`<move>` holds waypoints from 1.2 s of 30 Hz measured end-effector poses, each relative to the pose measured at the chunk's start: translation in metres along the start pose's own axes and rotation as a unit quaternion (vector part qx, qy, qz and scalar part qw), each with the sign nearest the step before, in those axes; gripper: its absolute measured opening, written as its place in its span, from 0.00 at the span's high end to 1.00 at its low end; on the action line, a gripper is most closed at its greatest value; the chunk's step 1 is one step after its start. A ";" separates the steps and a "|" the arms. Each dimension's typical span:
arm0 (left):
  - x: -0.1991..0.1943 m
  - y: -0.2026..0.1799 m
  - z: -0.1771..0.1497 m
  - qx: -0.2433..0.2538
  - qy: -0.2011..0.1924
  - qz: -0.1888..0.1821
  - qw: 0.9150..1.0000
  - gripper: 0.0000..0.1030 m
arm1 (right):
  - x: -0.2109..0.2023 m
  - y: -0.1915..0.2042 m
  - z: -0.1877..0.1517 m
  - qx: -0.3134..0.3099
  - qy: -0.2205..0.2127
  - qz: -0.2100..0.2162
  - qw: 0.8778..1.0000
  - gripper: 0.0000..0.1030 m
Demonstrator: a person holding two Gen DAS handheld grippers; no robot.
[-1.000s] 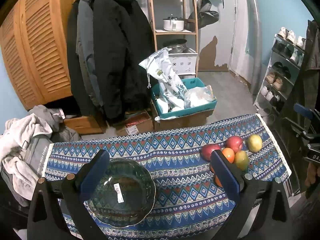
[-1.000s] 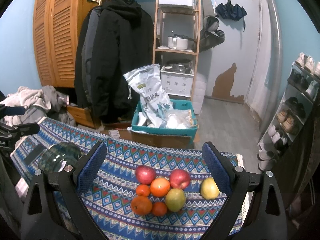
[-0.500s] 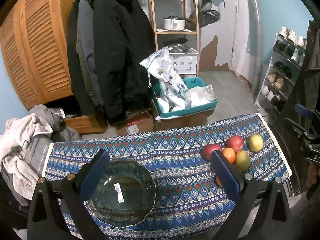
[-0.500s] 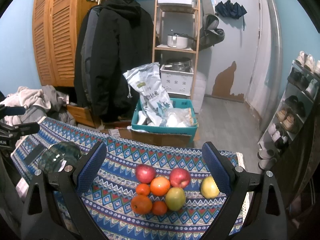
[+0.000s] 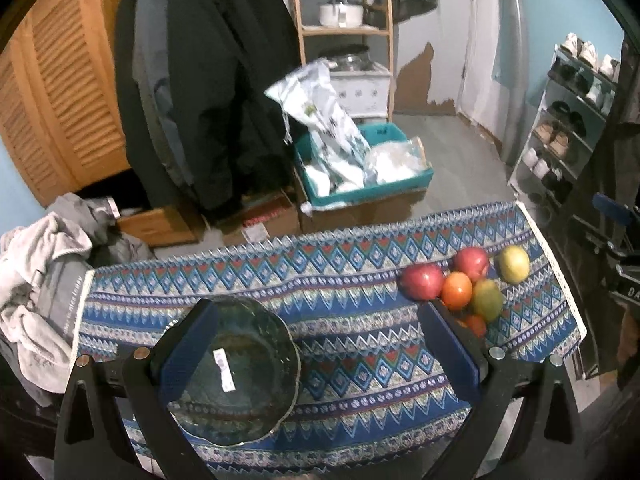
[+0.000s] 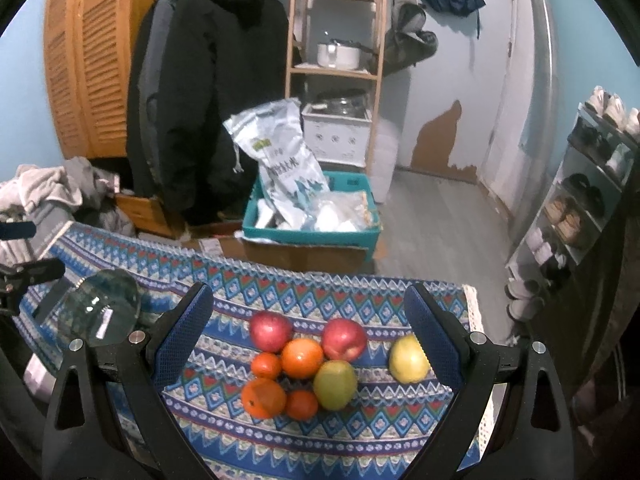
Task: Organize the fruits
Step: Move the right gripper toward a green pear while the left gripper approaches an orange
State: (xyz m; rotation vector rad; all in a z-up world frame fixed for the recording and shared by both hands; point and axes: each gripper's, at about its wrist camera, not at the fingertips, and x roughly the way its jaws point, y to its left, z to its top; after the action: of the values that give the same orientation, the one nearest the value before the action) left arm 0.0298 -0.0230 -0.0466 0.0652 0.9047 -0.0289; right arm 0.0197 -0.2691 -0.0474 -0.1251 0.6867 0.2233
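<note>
The fruits sit clustered on the patterned cloth, well to the right of the empty glass bowl. Over the last second both views crept slightly closer; left gripper and right gripper stay spread, holding nothing, so sorting has not begun

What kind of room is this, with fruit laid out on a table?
Most likely the entry or storage corner of a home: dark coats hang on a rail, a shoe rack stands by the wall, and a wooden shelf holds a cooking pot.
</note>
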 end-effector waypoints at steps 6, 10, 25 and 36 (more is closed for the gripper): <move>0.034 -0.020 -0.006 0.013 0.047 -0.024 0.999 0.01 | 0.034 -0.010 0.003 0.007 0.066 0.004 0.998 0.08; 0.054 -0.032 -0.008 0.019 0.070 -0.036 0.997 0.01 | 0.061 -0.017 -0.004 0.018 0.107 0.015 0.994 0.08; 0.114 -0.067 -0.014 0.042 0.124 -0.060 0.990 0.01 | 0.126 -0.028 -0.036 0.012 0.215 0.023 0.976 0.09; 0.149 -0.098 -0.012 0.059 0.150 -0.082 0.983 0.01 | 0.163 -0.042 -0.070 0.001 0.274 0.021 0.962 0.09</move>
State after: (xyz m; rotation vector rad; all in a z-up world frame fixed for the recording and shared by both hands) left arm 0.1078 -0.1192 -0.1756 0.1072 1.2081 -0.2325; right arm 0.1096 -0.2967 -0.2040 -0.1727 1.2421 0.2301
